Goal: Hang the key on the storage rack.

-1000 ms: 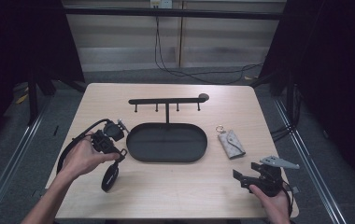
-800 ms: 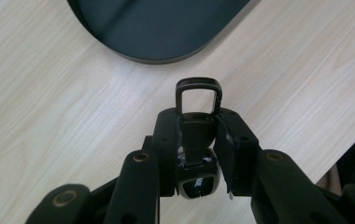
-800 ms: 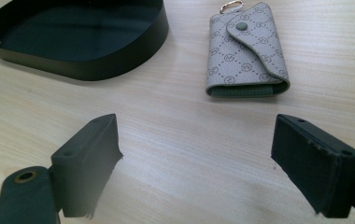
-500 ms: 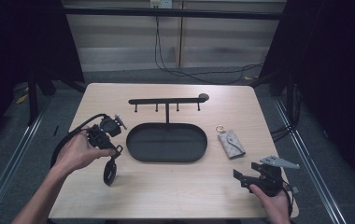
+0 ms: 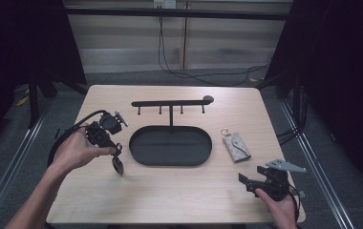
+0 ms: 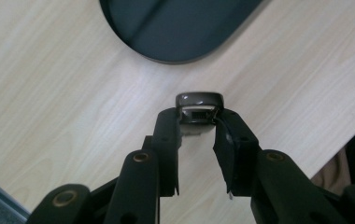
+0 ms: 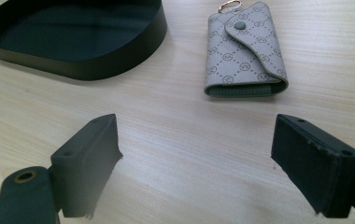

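My left gripper (image 5: 116, 153) is held by a hand over the table's left side, just left of the black oval tray (image 5: 170, 162). It is shut on a small dark glossy strap-like object (image 5: 118, 165) that hangs below the jaws. In the left gripper view the gripper (image 6: 199, 125) pinches this object (image 6: 199, 101) by its rounded end above the wood, with the tray (image 6: 180, 28) beyond. My right gripper (image 5: 252, 183) rests at the front right, open and holding nothing. In the right gripper view its jaws (image 7: 196, 154) stand wide apart, facing a grey patterned key pouch (image 7: 243, 49).
A black hook rack (image 5: 170, 102) stands behind the tray. The key pouch (image 5: 237, 145) with a gold ring lies right of the tray, whose wall (image 7: 96, 65) also appears in the right gripper view. A black cable (image 5: 69, 131) loops from the left gripper.
The left gripper has lifted slightly and shifted left with the dark object hanging from it. The right gripper has stayed still.
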A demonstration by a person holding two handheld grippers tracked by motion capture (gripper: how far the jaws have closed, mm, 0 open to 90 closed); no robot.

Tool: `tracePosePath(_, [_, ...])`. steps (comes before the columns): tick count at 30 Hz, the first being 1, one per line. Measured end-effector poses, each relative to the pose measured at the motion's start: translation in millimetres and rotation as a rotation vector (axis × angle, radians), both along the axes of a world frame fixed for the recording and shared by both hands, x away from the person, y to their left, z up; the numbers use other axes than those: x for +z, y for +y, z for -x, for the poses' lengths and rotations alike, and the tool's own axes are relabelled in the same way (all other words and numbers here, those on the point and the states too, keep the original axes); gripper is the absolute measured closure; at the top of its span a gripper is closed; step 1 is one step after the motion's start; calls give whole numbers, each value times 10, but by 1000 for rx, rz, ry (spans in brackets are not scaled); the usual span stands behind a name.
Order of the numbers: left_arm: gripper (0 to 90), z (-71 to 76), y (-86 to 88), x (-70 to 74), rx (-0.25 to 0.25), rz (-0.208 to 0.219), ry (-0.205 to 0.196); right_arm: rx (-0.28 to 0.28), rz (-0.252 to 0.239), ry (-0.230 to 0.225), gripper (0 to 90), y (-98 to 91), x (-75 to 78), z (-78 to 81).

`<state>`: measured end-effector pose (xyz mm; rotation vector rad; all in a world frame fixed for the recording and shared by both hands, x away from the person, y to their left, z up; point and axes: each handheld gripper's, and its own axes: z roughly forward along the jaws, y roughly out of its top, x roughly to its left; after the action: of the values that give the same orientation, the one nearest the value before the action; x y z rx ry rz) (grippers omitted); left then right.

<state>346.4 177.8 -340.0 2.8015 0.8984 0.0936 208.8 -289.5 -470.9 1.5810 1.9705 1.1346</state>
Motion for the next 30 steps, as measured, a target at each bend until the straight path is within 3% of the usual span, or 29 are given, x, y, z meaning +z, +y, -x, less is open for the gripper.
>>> tracePosePath(8, [708, -61, -32, 99, 3, 3, 1, 2, 0, 2, 150, -2, 1, 0])
tracePosePath(20, [707, -139, -27, 190, 26, 0, 46, 7, 1, 5, 150, 2, -4, -5])
tracePosePath(30, [707, -203, -116, 284, 28, -5, 49, 8, -1, 6, 149, 3, -4, -5])
